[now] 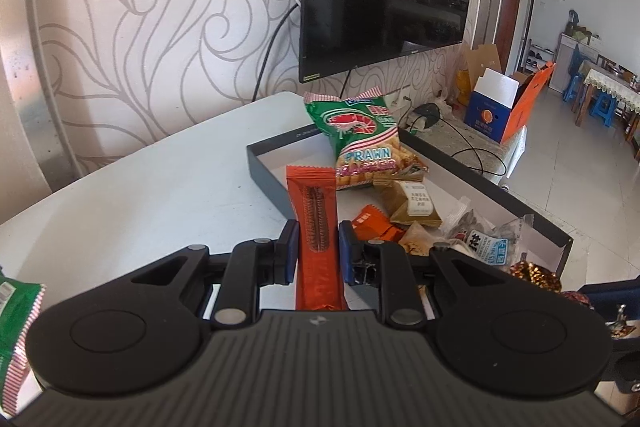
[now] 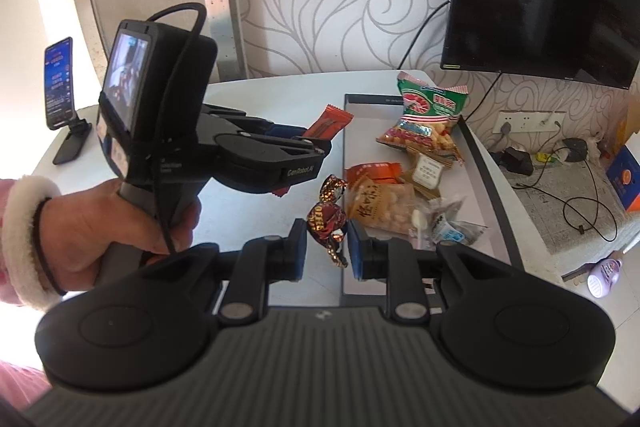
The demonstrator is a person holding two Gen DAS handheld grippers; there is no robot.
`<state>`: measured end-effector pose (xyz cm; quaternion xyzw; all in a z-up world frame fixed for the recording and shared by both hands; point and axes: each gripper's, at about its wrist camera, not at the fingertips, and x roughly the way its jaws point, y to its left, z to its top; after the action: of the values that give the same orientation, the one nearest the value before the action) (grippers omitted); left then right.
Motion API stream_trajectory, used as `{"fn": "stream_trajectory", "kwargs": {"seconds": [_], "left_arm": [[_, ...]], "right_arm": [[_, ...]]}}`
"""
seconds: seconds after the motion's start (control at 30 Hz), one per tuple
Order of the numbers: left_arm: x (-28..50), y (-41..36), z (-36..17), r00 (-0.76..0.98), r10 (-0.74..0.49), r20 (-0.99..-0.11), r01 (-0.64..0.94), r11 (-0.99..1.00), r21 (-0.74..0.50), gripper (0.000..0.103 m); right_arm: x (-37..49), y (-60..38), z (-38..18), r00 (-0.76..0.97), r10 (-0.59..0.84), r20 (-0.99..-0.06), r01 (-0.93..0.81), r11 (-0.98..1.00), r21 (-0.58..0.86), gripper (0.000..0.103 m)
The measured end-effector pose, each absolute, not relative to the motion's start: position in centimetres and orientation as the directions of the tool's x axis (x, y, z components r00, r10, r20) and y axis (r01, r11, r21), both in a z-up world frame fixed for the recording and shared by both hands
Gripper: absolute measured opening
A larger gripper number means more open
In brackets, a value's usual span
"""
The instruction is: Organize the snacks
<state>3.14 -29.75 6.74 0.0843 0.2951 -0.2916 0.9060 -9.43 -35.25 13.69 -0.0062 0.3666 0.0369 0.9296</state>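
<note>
Both claws are loaded above the white table (image 2: 256,95). The left gripper (image 1: 318,251) pinches a long orange snack bar (image 1: 316,223) at mid-length, light and crinkly, likely to slide. The right gripper (image 2: 326,247) clamps a foil-wrapped candy (image 2: 326,219) across its middle, small and slick. Both hang near the dark shallow box (image 2: 488,163) already holding the prawn cracker bag (image 2: 424,119).

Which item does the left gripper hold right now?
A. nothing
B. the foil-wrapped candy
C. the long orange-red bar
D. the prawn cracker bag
C: in the left wrist view the left gripper is shut on the orange-red bar, while the foil-wrapped candy sits in the right gripper and the prawn cracker bag lies in the box.
</note>
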Motion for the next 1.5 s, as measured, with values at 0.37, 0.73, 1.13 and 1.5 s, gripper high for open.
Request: {"fn": "stream_trajectory", "kwargs": {"seconds": [0.37,0.73,1.13,1.5], "left_arm": [[4.1,-34.6,4.8,0.616,-0.492,-0.615,0.613,0.790,-0.017,0.024],[5.4,-36.9,3.2,0.619,-0.460,-0.637,0.593,0.805,-0.004,0.025],[4.8,-36.1,4.3,0.655,-0.435,-0.618,0.556,0.831,0.005,0.034],[3.9,-34.1,5.6,0.693,-0.400,-0.600,0.505,0.863,0.009,0.054]], "right_arm": [[-10.6,-38.5,13.6,0.725,0.018,-0.688,-0.010,1.000,0.015,0.025],[-10.3,-40.7,13.2,0.715,0.012,-0.699,-0.001,1.000,0.017,0.025],[-8.9,-41.8,12.9,0.718,0.044,-0.695,-0.050,0.999,0.012,0.025],[-5.3,-42.9,12.2,0.715,0.071,-0.696,-0.107,0.994,-0.008,0.025]]}}
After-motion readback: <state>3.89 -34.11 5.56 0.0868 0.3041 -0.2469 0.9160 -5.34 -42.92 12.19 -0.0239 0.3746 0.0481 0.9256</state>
